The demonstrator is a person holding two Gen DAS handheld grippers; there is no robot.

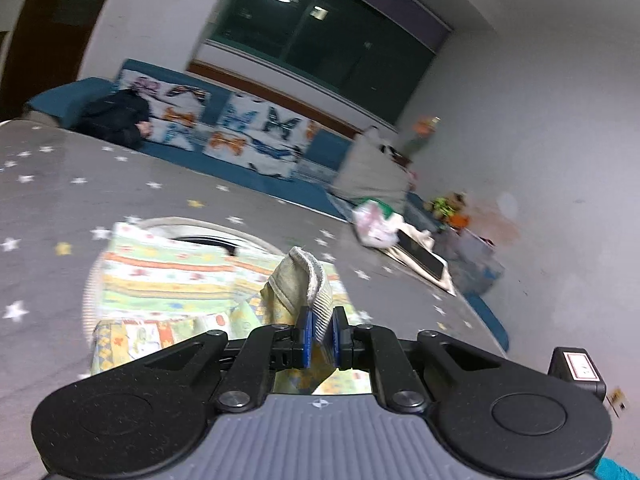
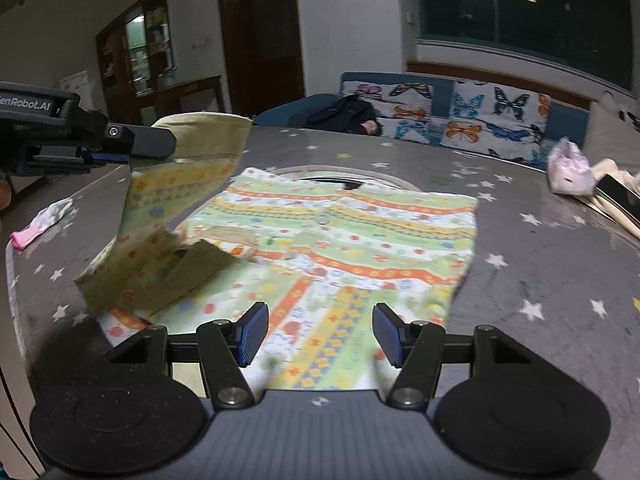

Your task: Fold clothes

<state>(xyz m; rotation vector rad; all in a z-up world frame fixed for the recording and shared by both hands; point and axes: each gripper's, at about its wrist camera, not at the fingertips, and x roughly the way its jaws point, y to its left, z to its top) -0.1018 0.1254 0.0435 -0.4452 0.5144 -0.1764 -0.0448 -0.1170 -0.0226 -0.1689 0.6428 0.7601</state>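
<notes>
Left gripper point(image 1: 320, 334), jaws pinching ribbed cuff of striped children's garment point(image 2: 340, 240), sleeve lifted; right gripper point(image 2: 320, 334), jaws spread, empty, garment body flat ahead on star-print table cover point(image 2: 540, 280).

My left claw point(image 1: 319, 334) is clamped tight on a fold of cloth point(image 1: 304, 280), tilted slightly downward; my right claw point(image 2: 318, 334) hangs half-spread, gripping nothing.
</notes>
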